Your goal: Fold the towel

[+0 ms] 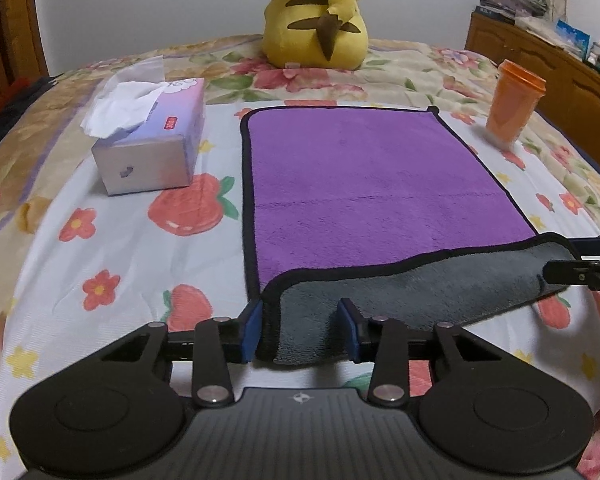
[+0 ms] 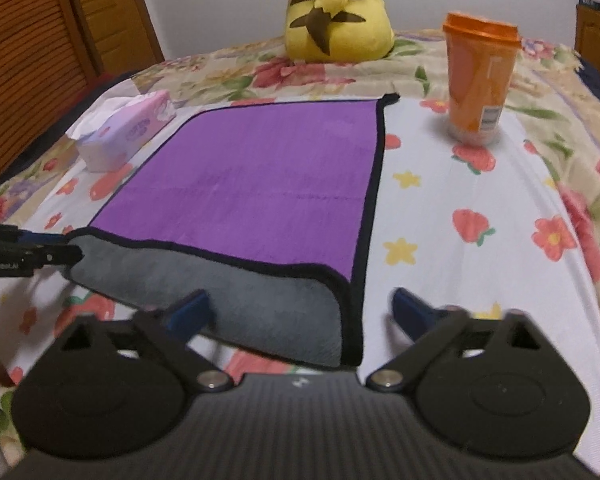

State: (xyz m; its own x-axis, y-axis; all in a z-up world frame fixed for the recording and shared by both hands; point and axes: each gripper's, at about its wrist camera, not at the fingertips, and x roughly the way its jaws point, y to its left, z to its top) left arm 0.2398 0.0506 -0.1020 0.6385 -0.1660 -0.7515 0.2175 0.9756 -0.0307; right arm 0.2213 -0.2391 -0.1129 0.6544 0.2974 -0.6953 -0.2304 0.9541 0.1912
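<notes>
A purple towel (image 1: 372,176) with a black hem and a grey underside lies flat on the bed; it also shows in the right wrist view (image 2: 260,176). Its near edge is turned up, showing the grey side (image 1: 420,292). My left gripper (image 1: 302,330) is open, its blue pads either side of the near left corner, with a gap to the right pad. My right gripper (image 2: 300,312) is wide open around the near right corner (image 2: 332,320), not touching it. Each gripper shows at the edge of the other's view.
A tissue box (image 1: 152,140) stands left of the towel. An orange lidded cup (image 2: 480,80) stands to the right. A yellow plush toy (image 1: 320,12) sits at the far side of the flowered bedspread (image 1: 100,264). A wooden cabinet (image 1: 548,72) stands beyond the bed on the right.
</notes>
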